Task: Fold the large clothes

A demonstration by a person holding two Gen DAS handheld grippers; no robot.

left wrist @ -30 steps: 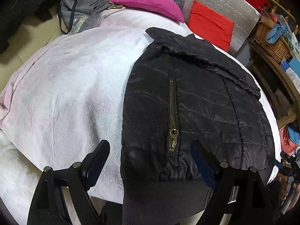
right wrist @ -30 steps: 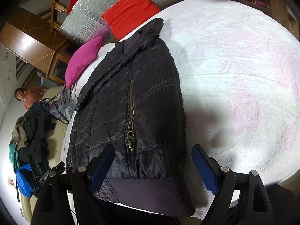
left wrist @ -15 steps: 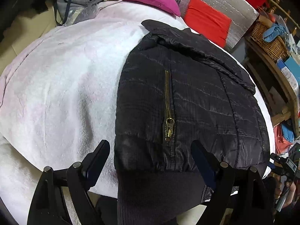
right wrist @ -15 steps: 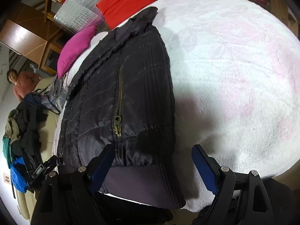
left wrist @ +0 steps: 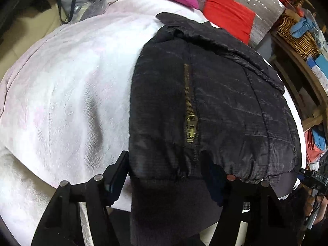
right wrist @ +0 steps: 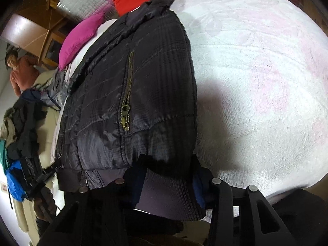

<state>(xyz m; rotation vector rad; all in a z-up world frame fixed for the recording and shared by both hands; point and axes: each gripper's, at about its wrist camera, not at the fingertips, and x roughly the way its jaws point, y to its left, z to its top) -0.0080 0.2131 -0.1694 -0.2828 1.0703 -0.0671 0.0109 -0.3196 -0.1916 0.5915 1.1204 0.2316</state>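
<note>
- Left wrist view: my left gripper [left wrist: 165,176] is closing, jaws straddling the hem corner of the black quilted jacket [left wrist: 215,102].
- My right gripper [right wrist: 167,176] is closing around the opposite ribbed hem [right wrist: 164,194].
- I see the jacket folded lengthwise on the white blanket [left wrist: 67,86], brass zipper [left wrist: 190,123] facing up.
- I can read no writing.
</note>
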